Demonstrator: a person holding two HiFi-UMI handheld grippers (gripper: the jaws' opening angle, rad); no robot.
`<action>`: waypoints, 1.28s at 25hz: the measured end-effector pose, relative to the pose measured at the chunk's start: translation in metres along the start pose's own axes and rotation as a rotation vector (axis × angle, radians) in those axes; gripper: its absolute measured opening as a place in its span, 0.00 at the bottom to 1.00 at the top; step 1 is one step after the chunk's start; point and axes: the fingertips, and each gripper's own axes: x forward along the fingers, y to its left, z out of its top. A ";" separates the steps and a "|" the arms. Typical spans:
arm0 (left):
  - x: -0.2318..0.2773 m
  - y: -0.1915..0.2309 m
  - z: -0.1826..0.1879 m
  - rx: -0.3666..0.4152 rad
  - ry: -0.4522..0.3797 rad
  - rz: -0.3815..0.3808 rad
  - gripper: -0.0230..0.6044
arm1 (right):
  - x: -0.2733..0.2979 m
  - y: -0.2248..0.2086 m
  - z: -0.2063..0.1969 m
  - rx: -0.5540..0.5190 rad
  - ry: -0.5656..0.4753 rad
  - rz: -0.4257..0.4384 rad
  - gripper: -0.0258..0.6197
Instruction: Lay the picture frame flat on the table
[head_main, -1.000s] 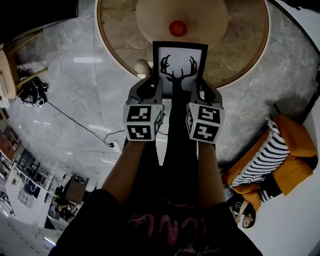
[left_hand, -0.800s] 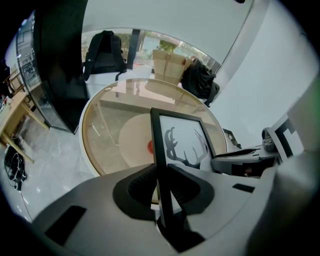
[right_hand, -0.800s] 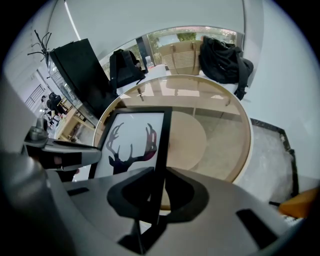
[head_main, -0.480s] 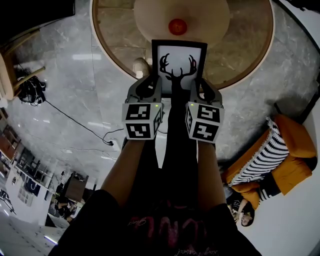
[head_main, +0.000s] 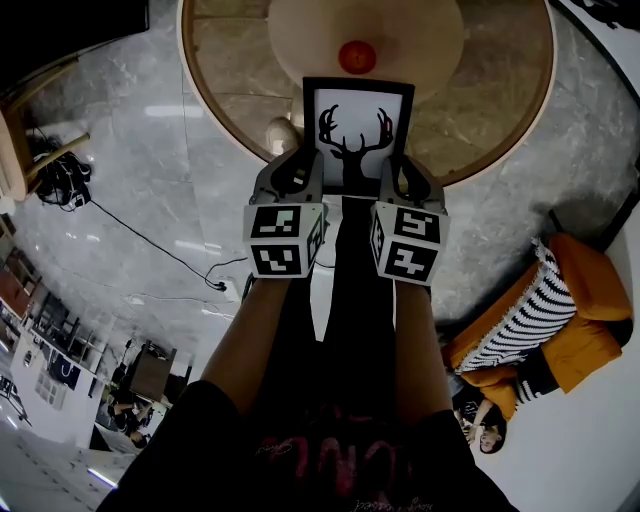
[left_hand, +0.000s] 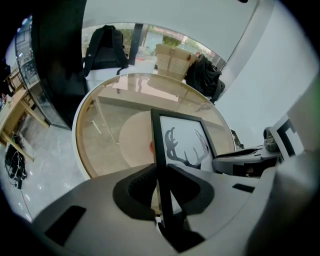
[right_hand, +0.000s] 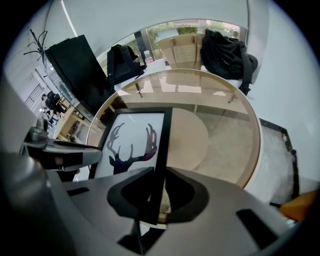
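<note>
The picture frame (head_main: 358, 125), black-edged with a dark antlered deer on white, hangs over the near rim of the round table (head_main: 480, 90), its face turned toward me. My left gripper (head_main: 300, 172) is shut on its left edge and my right gripper (head_main: 408, 175) is shut on its right edge. In the left gripper view the frame (left_hand: 182, 142) runs edge-on between the jaws of the left gripper (left_hand: 160, 187). The right gripper view shows the frame (right_hand: 132, 140) pinched the same way by the right gripper (right_hand: 156, 192). The frame's lower edge is hidden behind the grippers.
A small red round thing (head_main: 356, 57) lies on the table's pale inner disc beyond the frame. A small beige object (head_main: 283, 133) sits left of the frame. An orange armchair with a striped cushion (head_main: 545, 310) stands right; a cable (head_main: 160, 250) crosses the floor left.
Both grippers and the frame have shifted slightly forward over the table. The grip on both edges is unchanged.
</note>
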 end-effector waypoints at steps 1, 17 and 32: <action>0.001 0.000 0.000 -0.001 0.002 0.000 0.15 | 0.001 -0.001 0.000 0.001 0.003 0.000 0.17; 0.012 0.001 -0.008 -0.009 0.025 0.002 0.15 | 0.008 -0.003 -0.005 -0.007 0.019 -0.006 0.17; 0.010 0.000 -0.005 0.024 0.015 0.002 0.15 | 0.003 -0.002 -0.003 -0.025 0.007 -0.016 0.17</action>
